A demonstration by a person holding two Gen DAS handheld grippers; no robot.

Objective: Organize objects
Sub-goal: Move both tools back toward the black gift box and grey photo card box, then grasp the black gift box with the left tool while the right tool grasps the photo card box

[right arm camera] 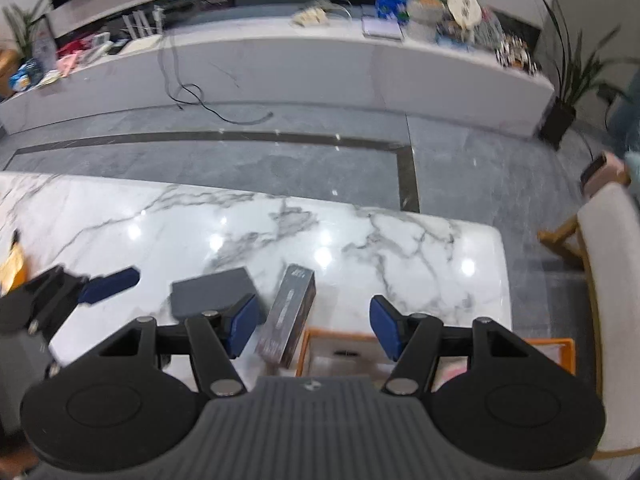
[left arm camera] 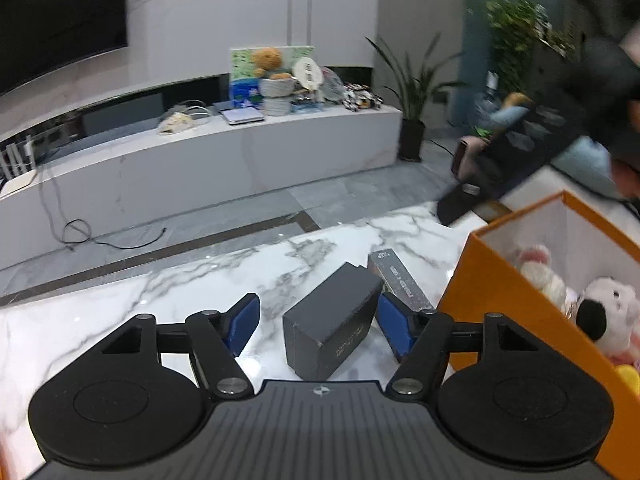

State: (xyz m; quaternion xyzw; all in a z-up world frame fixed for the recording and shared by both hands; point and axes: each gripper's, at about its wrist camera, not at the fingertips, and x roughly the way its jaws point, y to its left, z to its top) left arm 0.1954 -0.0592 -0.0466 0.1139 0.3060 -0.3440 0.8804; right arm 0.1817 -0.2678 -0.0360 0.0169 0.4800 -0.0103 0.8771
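Left wrist view: left tool (left arm camera: 318, 326) jaws apart, straddling dark grey box (left arm camera: 332, 324) on marble table (left arm camera: 200, 280), pads not pressing. Box: rigid card, light, smooth faces. You grip long side walls. Orange bin (left arm camera: 500, 300) at 3 o'clock. Right tool (right arm camera: 314, 326) apart, empty.

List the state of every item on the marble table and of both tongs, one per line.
Dark grey rectangular cardboard box: lying on the table, between the left tongs' pads, no grip visible.
Long narrow dark carton: lying flat beside the grey box.
Orange open-topped storage box: lid off, plush toys inside.
White plush toy: in the orange box.
Left tongs: open around the grey box.
Right tongs: open, empty.
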